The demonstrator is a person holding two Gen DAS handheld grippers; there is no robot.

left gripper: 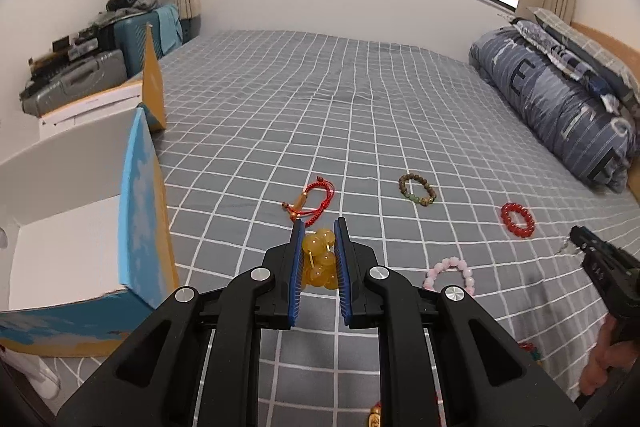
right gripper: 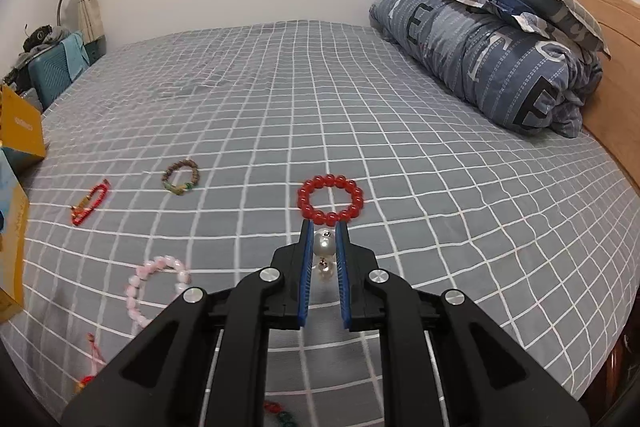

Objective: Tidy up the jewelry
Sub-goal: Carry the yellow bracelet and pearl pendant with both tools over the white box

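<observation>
At the far left an open cardboard box [left gripper: 132,211] stands on the grey checked bed [left gripper: 360,107]; just right of it the left hand-held gripper [left gripper: 319,227] is clamped on a yellow bead bracelet [left gripper: 320,261], lifted clear of the sheet. Beyond lie a red cord bracelet [left gripper: 314,199], a brown bead bracelet [left gripper: 417,189], a pink bead bracelet [left gripper: 450,273] and a red bead bracelet [left gripper: 518,219]. On the right, the right hand-held gripper [right gripper: 323,225] pinches what looks like a pearl piece [right gripper: 323,245].

A red-and-green beaded piece [right gripper: 280,413] lies cut off at the frame's bottom edge; a gold charm [left gripper: 374,417] is half hidden under the gripper frame.
</observation>
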